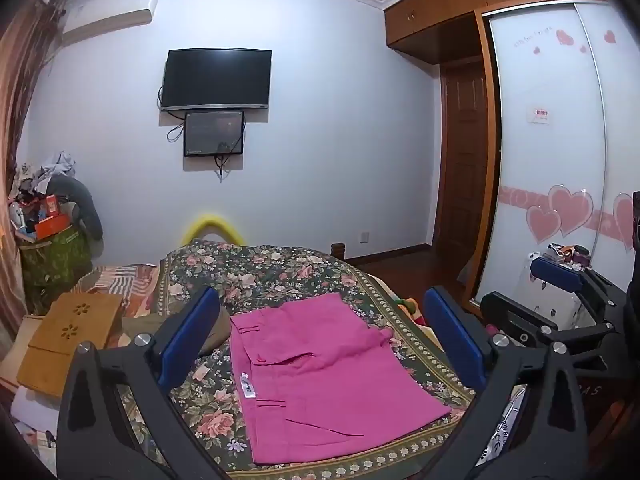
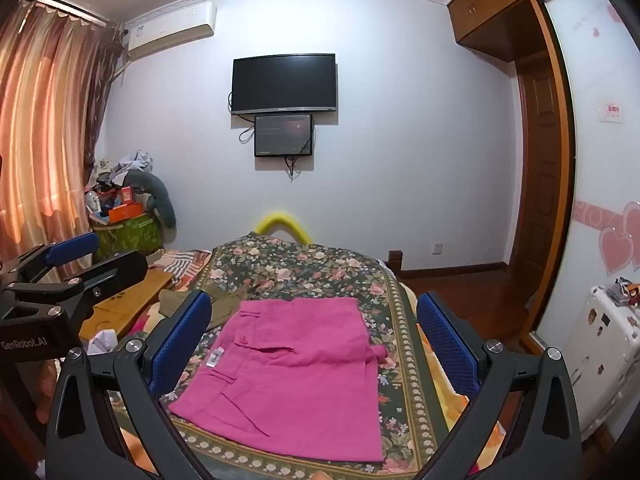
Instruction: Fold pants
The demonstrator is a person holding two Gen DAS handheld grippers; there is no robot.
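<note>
On the floral bedspread [image 1: 280, 276], folded pink pants [image 1: 320, 376]

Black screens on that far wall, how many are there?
2. A large black flat television hangs on the white wall; a smaller black screen is mounted directly beneath it. None looks hidden.

pink pants [image 1: 320, 376] folded flat on floral bedspread [image 1: 280, 272]. left gripper [image 1: 320, 320] above them, jaws wide, nothing held. right gripper [image 1: 560, 280] at right edge.
</note>
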